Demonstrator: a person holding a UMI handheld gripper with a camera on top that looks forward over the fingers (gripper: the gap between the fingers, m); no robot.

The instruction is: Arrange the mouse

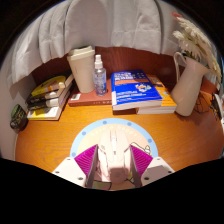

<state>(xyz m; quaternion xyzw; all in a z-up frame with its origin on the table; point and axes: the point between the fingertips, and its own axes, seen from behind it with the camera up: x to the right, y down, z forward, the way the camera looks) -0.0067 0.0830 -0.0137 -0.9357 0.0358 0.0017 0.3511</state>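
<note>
A pale white mouse (113,163) sits lengthwise between my fingers, its nose pointing ahead. My gripper (113,165) is shut on it, and the magenta pads (87,159) press on both of its sides. Under and just ahead of the mouse lies a round light-blue mouse mat (112,128) on the wooden desk (55,135). The mouse's rear end is hidden between the fingers.
Beyond the mat lies a blue book (133,90). A clear spray bottle (100,75) and a white container (83,68) stand to its left. A stack of books (48,97) lies further left. A white jug (187,85) with dried stems stands on the right.
</note>
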